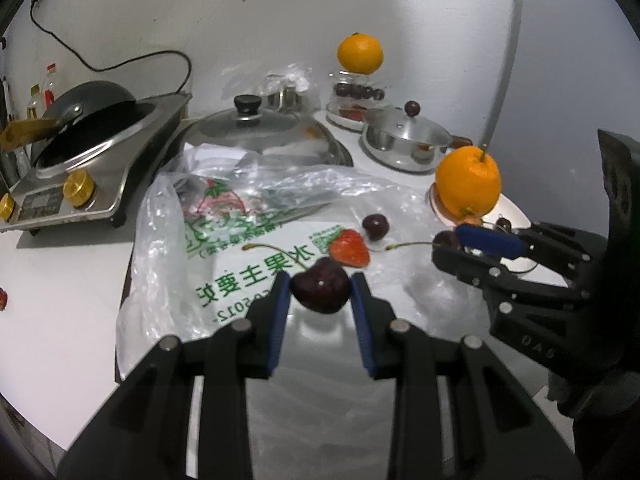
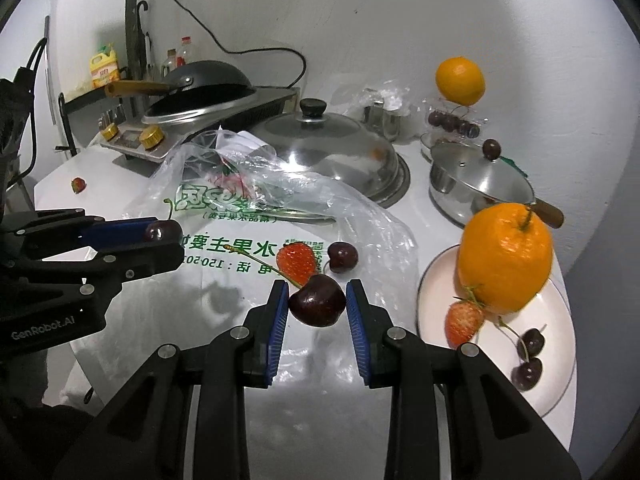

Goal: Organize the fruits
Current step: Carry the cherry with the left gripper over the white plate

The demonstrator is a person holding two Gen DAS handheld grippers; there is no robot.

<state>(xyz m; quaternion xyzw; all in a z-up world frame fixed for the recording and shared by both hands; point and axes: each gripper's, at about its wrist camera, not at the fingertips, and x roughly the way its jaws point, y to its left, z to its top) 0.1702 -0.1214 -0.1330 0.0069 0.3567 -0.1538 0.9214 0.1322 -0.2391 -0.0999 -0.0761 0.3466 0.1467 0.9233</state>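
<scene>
My left gripper is shut on a dark stemmed cherry, held above the printed plastic bag. My right gripper is shut on a second cherry beside it. Each gripper shows in the other's view, with its cherry at the tips: the right gripper and the left gripper. On the bag lie a strawberry and a loose cherry. To the right, a white plate holds an orange, a strawberry and two cherries.
At the back stand an induction cooker with a wok, a large steel lid and a small lidded pot. An orange tops a box of cherries by the wall. A lone strawberry lies on the counter at far left.
</scene>
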